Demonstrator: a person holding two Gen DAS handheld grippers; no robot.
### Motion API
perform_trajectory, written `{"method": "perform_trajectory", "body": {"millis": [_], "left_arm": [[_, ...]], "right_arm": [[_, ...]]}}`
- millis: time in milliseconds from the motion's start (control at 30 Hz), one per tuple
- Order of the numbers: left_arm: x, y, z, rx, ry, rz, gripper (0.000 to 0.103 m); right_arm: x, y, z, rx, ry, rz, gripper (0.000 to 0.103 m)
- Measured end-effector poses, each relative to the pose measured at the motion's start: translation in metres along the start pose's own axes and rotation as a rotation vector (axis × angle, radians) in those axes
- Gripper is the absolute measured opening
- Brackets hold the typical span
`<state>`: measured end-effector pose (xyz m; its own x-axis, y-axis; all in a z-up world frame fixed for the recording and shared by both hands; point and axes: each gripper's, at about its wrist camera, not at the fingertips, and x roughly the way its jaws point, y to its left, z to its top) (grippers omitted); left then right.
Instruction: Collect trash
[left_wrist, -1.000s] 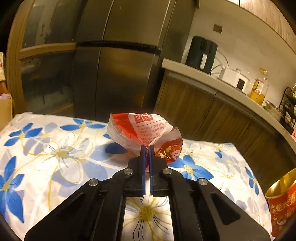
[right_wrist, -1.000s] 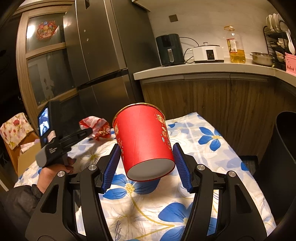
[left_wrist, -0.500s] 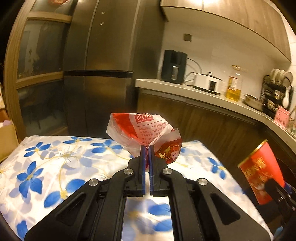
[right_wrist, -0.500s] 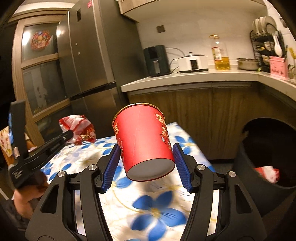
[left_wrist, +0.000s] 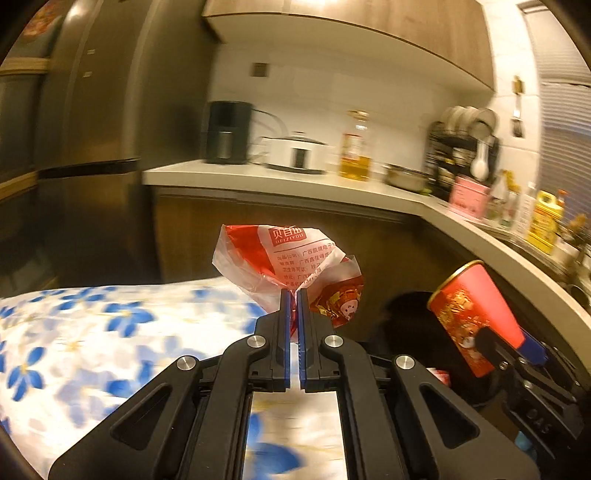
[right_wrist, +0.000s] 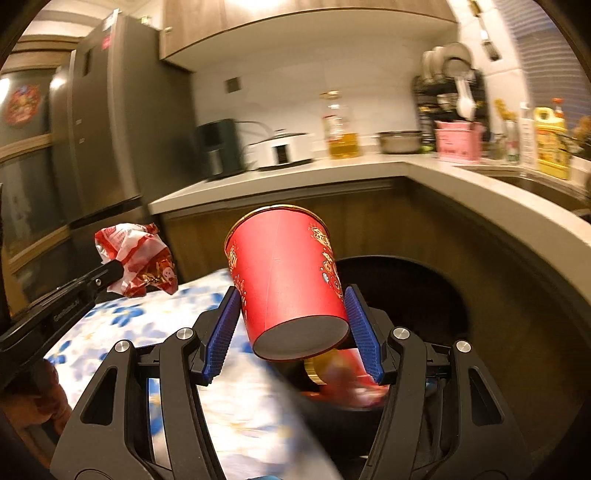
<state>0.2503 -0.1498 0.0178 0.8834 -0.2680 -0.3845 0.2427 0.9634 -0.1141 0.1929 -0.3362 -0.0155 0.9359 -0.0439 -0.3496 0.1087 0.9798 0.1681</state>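
Observation:
My left gripper (left_wrist: 293, 300) is shut on a crumpled red and white snack wrapper (left_wrist: 291, 262), held in the air past the table's far end; the wrapper also shows in the right wrist view (right_wrist: 136, 258). My right gripper (right_wrist: 291, 302) is shut on a red paper cup (right_wrist: 286, 284), tilted with its base toward the camera, above the near rim of a black trash bin (right_wrist: 436, 295). The cup also shows in the left wrist view (left_wrist: 476, 314), beside the bin's dark opening (left_wrist: 402, 317). Red trash (right_wrist: 343, 376) lies inside the bin.
A table with a blue-flowered cloth (left_wrist: 92, 332) lies below and to the left. A wooden counter (right_wrist: 424, 166) with appliances, oil bottles and a dish rack curves behind the bin. A steel fridge (right_wrist: 92, 129) stands at the left.
Both grippers have swung right, off the table and toward the bin, each keeping its load. The bin opening now lies right under the cup.

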Motion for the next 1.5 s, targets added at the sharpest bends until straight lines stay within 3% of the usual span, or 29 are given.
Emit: {"method": "perform_trajectory", "body": {"millis": [300, 567, 700, 767, 833, 1000, 1167, 1233, 1500], "left_arm": [[0.030, -0.086, -0.007, 0.057, 0.024, -0.149, 0.003], [0.060, -0.104, -0.019, 0.066, 0.082, -0.173, 0.007], [0.068, -0.108, -0.026, 0.085, 0.104, -0.188, 0.019], [0.069, -0.105, -0.027, 0.084, 0.112, -0.175, 0.030], [0.069, -0.099, -0.027, 0.066, 0.111, -0.154, 0.056], [0.058, -0.084, -0.028, 0.054, 0.092, -0.076, 0.080], [0.027, -0.069, -0.028, 0.054, 0.042, 0.016, 0.089], [0.015, -0.062, -0.029, 0.047, 0.029, 0.048, 0.097], [-0.028, -0.045, -0.041, 0.054, 0.027, 0.125, 0.097]], "right_arm": [[0.002, -0.062, 0.005, 0.033, -0.006, -0.087, 0.058], [0.016, -0.081, 0.004, 0.040, 0.000, -0.100, 0.059], [0.027, -0.084, 0.003, 0.043, 0.021, -0.088, 0.062], [0.029, -0.087, 0.001, 0.043, 0.029, -0.100, 0.066], [0.029, -0.091, 0.001, 0.059, 0.033, -0.107, 0.069], [0.019, -0.090, -0.002, 0.049, 0.044, -0.142, 0.082], [0.001, -0.080, -0.007, 0.011, 0.036, -0.168, 0.092], [-0.005, -0.076, -0.009, 0.000, 0.044, -0.177, 0.093], [-0.033, -0.060, -0.014, -0.039, 0.040, -0.188, 0.098]]}}
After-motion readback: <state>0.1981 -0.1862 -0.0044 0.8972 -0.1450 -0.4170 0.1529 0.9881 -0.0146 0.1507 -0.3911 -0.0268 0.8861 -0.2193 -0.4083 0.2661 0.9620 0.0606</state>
